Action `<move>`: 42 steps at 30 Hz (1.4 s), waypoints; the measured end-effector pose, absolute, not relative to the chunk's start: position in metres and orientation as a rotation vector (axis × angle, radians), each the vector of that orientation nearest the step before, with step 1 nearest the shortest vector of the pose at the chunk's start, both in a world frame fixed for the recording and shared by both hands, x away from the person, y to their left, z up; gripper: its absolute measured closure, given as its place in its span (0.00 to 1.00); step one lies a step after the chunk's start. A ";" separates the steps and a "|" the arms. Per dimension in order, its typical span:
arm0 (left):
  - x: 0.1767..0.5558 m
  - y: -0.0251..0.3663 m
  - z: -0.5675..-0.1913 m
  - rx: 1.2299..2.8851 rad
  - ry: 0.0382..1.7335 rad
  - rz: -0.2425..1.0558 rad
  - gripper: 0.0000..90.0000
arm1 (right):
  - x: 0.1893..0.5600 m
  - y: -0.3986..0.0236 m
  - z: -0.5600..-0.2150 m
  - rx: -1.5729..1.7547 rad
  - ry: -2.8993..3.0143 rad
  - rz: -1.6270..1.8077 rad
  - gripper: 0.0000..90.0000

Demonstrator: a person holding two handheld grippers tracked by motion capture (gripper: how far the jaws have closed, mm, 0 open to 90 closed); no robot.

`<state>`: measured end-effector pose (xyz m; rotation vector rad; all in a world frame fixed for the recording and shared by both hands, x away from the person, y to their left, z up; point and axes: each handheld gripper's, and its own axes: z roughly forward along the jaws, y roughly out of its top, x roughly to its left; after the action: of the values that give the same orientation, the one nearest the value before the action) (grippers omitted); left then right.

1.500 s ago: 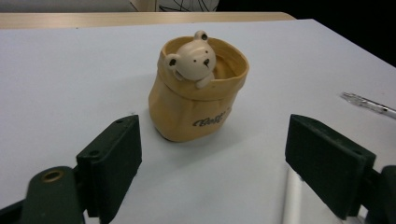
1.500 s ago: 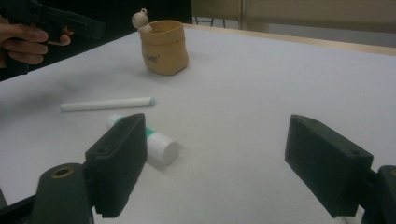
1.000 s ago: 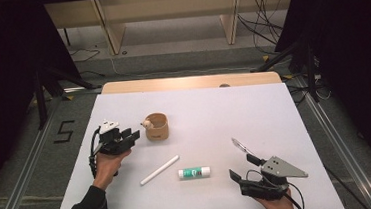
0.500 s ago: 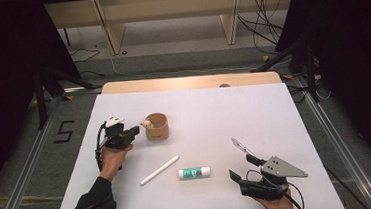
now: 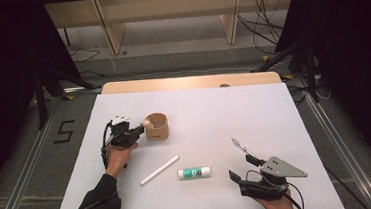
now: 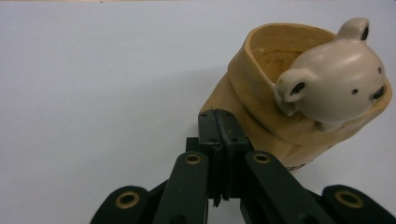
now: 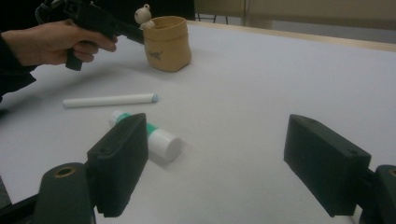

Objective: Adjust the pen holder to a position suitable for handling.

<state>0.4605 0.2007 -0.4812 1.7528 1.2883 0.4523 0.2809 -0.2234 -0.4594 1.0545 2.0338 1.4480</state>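
Observation:
A tan cup (image 5: 156,127) with a small bear figure (image 5: 148,123) on its rim stands left of the table's middle. My left gripper (image 5: 138,131) is shut, and its tips rest against the cup's side. In the left gripper view the jaws (image 6: 219,114) are pressed together with nothing between them, low against the cup (image 6: 261,93) under the bear (image 6: 336,84). A white stick (image 5: 159,169) and a green-banded glue stick (image 5: 194,172) lie nearer the front. My right gripper (image 5: 234,159) stands open at the front right, and the glue stick (image 7: 159,140) lies beyond its left pad.
The white table (image 5: 254,114) has a wooden strip (image 5: 192,82) along its far edge. Dark stands and cables crowd the floor on both sides. Open tabletop lies between the cup and my right gripper.
My left gripper has moved up and to the right, against the cup, and its jaws have closed. The right gripper has stayed still.

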 end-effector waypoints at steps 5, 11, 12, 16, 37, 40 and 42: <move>0.462 0.198 -0.483 1.748 1.301 0.447 0.99 | 0.281 -0.223 -0.460 1.053 2.034 1.450 0.25; 0.462 0.196 -0.481 1.739 1.309 0.451 0.99 | 0.281 -0.222 -0.460 1.055 2.040 1.446 0.25; 0.462 0.195 -0.481 1.739 1.309 0.452 0.99 | 0.281 -0.221 -0.460 1.053 2.042 1.445 0.25; 0.463 0.190 -0.479 1.734 1.310 0.451 0.99 | 0.281 -0.221 -0.460 1.052 2.045 1.443 0.25; 0.469 0.151 -0.481 1.780 1.301 0.404 0.99 | 0.282 -0.220 -0.462 1.053 2.054 1.444 0.25; 0.469 0.146 -0.481 1.784 1.297 0.402 0.99 | 0.283 -0.220 -0.462 1.056 2.053 1.446 0.25; 0.469 0.143 -0.481 1.788 1.293 0.390 0.99 | 0.283 -0.219 -0.462 1.057 2.059 1.443 0.25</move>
<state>0.4695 0.1429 -0.4809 1.7876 1.2932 0.3902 0.2827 -0.2193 -0.4619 1.0570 2.0593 1.4427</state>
